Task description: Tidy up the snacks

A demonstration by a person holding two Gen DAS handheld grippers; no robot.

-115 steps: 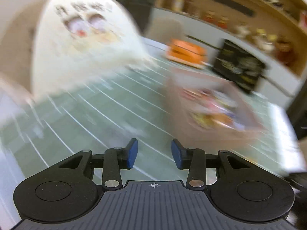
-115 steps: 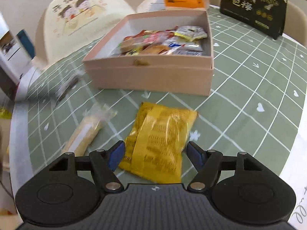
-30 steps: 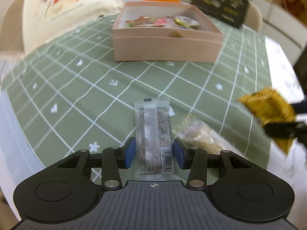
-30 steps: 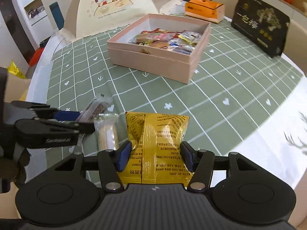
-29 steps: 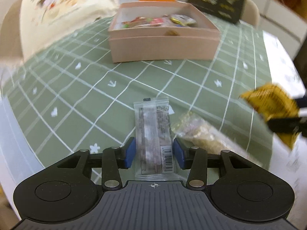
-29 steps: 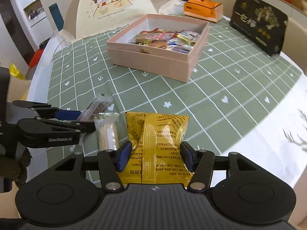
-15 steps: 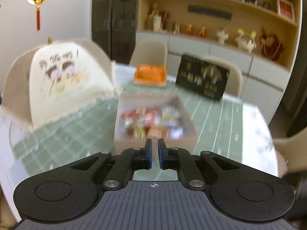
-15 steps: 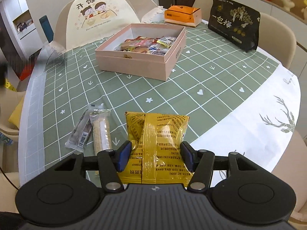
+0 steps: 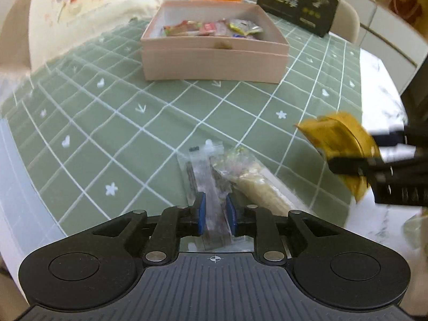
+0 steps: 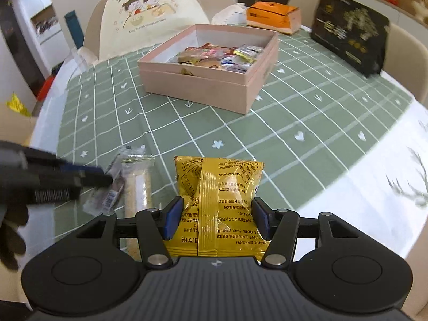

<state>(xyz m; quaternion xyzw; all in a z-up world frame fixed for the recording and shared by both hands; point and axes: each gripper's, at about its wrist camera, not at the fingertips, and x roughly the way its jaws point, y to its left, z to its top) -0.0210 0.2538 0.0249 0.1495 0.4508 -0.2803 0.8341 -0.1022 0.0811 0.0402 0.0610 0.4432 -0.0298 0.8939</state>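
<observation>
My left gripper (image 9: 216, 215) is shut on a clear-wrapped dark snack bar (image 9: 208, 187) low over the green checked tablecloth (image 9: 128, 123). A pale rice-cracker stick (image 9: 256, 184) lies right beside it. My right gripper (image 10: 216, 218) is shut on a yellow snack packet (image 10: 218, 195), held above the table; it also shows in the left wrist view (image 9: 339, 144). The pink box (image 10: 214, 85) with several wrapped snacks stands farther back, also in the left wrist view (image 9: 214, 58). The left gripper shows in the right wrist view (image 10: 88, 176) at the dark bar (image 10: 109, 190).
A cream food cover (image 10: 149, 10) stands at the back left. An orange box (image 10: 272, 16) and a black package (image 10: 350, 32) stand behind the pink box. The white table edge (image 10: 374, 174) lies to the right.
The left gripper, half a second ago raised and shut with nothing in it, has come down and now grips the dark bar. The right gripper still holds the yellow packet and has moved lower.
</observation>
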